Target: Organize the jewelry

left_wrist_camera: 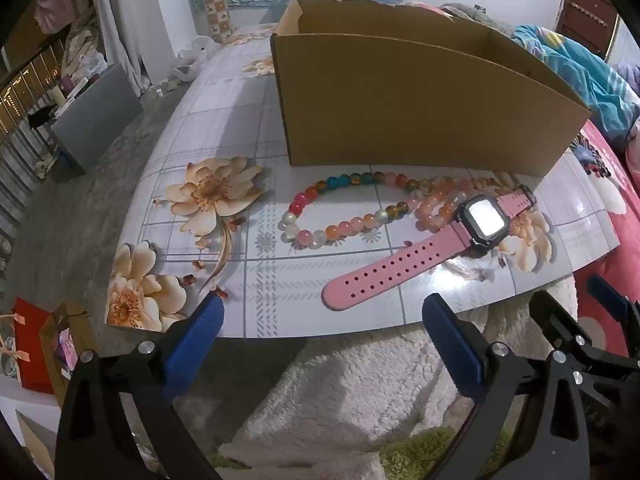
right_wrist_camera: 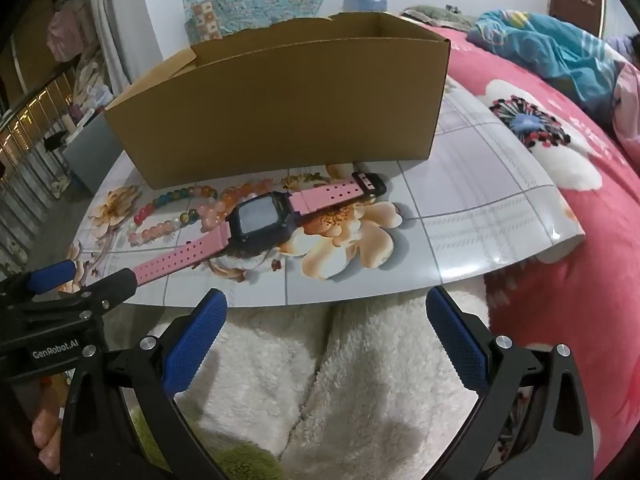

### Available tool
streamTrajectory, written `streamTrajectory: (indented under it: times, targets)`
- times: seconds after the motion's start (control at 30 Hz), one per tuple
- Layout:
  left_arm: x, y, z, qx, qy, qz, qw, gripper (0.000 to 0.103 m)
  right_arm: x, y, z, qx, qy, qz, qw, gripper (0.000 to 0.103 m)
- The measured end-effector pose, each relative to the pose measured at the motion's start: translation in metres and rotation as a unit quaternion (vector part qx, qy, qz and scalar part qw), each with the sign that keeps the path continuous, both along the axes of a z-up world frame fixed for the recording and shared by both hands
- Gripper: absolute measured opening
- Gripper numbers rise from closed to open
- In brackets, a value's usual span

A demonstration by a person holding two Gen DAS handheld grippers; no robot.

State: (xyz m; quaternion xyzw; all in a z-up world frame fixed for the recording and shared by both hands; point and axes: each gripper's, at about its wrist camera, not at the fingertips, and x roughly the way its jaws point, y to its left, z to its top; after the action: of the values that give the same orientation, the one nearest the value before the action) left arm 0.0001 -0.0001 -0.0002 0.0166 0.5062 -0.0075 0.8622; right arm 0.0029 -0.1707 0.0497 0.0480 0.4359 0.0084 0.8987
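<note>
Left wrist view first, and we read it from left to right: at about nine o'clock from the middle of the frame lies the multicoloured bead bracelet (left_wrist_camera: 344, 210), flat on the flowered tabletop (left_wrist_camera: 224, 128); just beside it toward three o'clock sits a smaller peach bead bracelet (left_wrist_camera: 438, 204), touching or overlapping the first, and then the pink watch (left_wrist_camera: 452, 244), whose strap runs down toward six o'clock. Behind all three, at twelve o'clock, stands the open cardboard box (left_wrist_camera: 420, 120), and we cannot see its floor from here. Our left gripper (left_wrist_camera: 320, 334) hovers off the near table edge with its fingers spread wide and nothing between them. In the right wrist view the same order holds: beads at nine o'clock, watch at the centre, box at twelve. Our right gripper (right_wrist_camera: 326, 332) also hangs short of the table, fingers fully apart and empty. We judge that the sorting has hardly begun: every piece we can see lies outside the box, none is gripped, and all three remain to be lifted in.
</note>
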Motion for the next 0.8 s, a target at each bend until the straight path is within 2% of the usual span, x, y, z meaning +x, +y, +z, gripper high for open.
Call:
streamTrajectory:
  times: [0.3,0.8]
  targets:
    - [0.0,0.0,0.0,-0.003,0.0,0.0,1.0,0.097,0.002,-0.001,-0.003,-0.001,0.003,-0.003,1.0,0.096]
    - [-0.001,-0.003,0.001,-0.004,0.0,0.0,1.0,0.097,0.001,0.003,0.01,0.0,-0.006,0.002,1.0,0.096]
